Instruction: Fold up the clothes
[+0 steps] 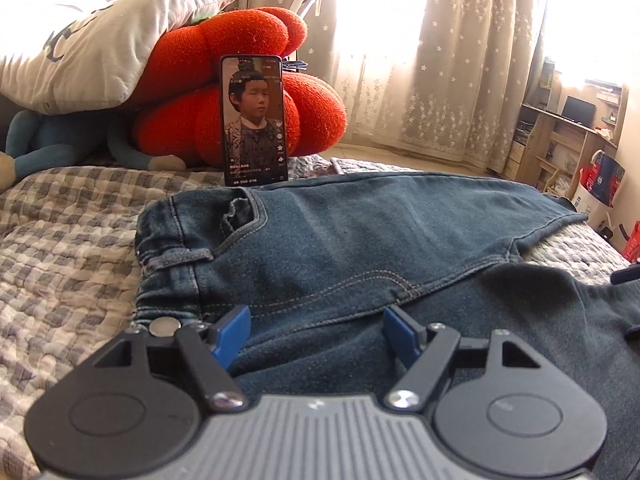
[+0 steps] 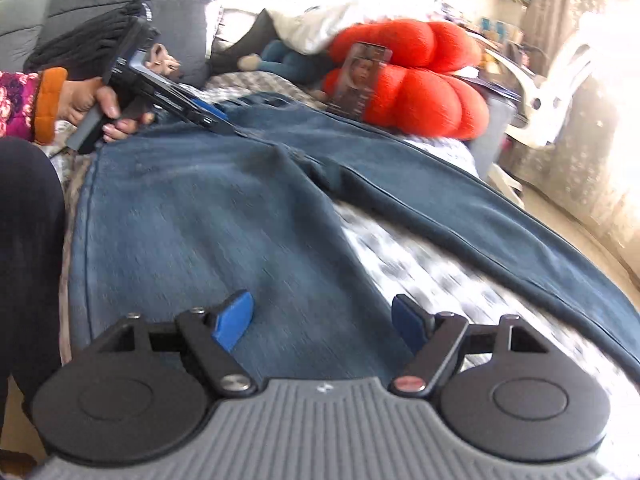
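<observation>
A pair of blue jeans (image 1: 340, 240) lies spread on the checked quilt (image 1: 60, 240), waistband to the left, legs running right. My left gripper (image 1: 316, 332) is open, its blue pads just above the jeans near the waistband and fly. In the right wrist view the jeans (image 2: 208, 220) spread with both legs apart. My right gripper (image 2: 324, 320) is open and empty over the near leg. The left gripper (image 2: 200, 114) shows there, held in a hand at the waistband.
A phone (image 1: 254, 120) stands propped against red cushions (image 1: 248, 92) behind the jeans, also seen in the right wrist view (image 2: 360, 80). A white pillow (image 1: 100, 48) and blue plush toy (image 1: 60, 136) lie at back left. A desk (image 1: 560, 148) stands by the curtains.
</observation>
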The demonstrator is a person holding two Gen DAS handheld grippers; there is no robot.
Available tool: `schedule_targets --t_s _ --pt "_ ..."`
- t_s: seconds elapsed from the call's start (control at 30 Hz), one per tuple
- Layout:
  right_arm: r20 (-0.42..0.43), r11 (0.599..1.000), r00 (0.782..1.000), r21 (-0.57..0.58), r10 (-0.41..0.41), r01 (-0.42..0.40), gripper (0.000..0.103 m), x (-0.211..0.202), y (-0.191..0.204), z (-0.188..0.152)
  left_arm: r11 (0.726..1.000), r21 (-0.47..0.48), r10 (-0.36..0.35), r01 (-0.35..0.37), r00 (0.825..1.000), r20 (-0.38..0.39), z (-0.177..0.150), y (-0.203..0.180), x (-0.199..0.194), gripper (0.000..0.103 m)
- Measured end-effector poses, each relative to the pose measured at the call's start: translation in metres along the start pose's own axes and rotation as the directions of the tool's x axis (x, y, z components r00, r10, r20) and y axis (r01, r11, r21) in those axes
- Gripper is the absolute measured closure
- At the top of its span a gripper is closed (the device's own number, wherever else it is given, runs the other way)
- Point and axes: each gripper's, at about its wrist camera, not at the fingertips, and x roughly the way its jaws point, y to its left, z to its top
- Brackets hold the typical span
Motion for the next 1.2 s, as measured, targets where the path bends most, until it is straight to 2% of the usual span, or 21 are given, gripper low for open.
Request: schedule_targets --t_s 0.03,0.13,0.3,0.4,0.63,0.73,0.8,0.83,1.03,1.2 --pt "-0.006 1.000 1.000 0.021 -0.016 0.017 0.025 -0.008 -0.007 -0.008 1.000 0.003 0.011 -0.011 1.000 -0.002 0.000 -0.002 0.000 0.028" --pt "-0.037 0.975 0.995 0.198 -0.097 0.102 0.025 -0.031 -0.039 -0.030 0.999 0.008 0.042 -0.042 0.999 -0.008 0.001 -0.006 -0.001 0.028" --pt "-0.091 0.948 0.974 0.226 -0.207 0.223 0.025 -0.069 -0.072 -0.072 0.997 0.001 0.075 -0.075 0.997 -0.018 0.003 -0.008 -0.003 0.028" --pt "-0.106 0.905 0.965 0.335 -0.239 0.261 0.025 -0.099 -0.090 -0.097 0.996 -0.001 0.089 -0.089 0.996 -0.018 0.002 -0.009 -0.005 0.028" --pt "-0.166 0.816 0.918 0.422 -0.359 0.396 0.025 -0.143 -0.104 -0.140 0.992 0.044 0.121 -0.120 0.992 -0.031 -0.002 -0.015 -0.016 0.028" --pt "-0.184 0.792 0.898 0.423 -0.400 0.439 0.025 -0.153 -0.106 -0.144 0.986 0.070 0.155 -0.152 0.987 -0.043 -0.001 -0.020 -0.026 0.028" --pt "-0.178 0.791 0.893 0.417 -0.413 0.448 0.025 -0.157 -0.106 -0.141 0.985 0.047 0.167 -0.164 0.985 -0.045 0.004 -0.021 -0.035 0.028" --pt "-0.163 0.798 0.898 0.415 -0.408 0.438 0.025 -0.156 -0.105 -0.136 0.987 0.028 0.157 -0.156 0.987 -0.039 0.006 -0.021 -0.039 0.028" --pt "-0.020 0.889 0.957 0.365 -0.289 0.276 0.024 -0.117 -0.091 -0.072 0.996 -0.020 0.084 -0.083 0.996 0.009 0.022 -0.036 -0.040 0.028" --pt "0.062 0.960 0.987 0.248 -0.151 0.131 0.024 -0.065 -0.070 -0.008 0.992 0.013 0.124 -0.124 0.992 -0.023 0.036 -0.059 -0.021 0.027"
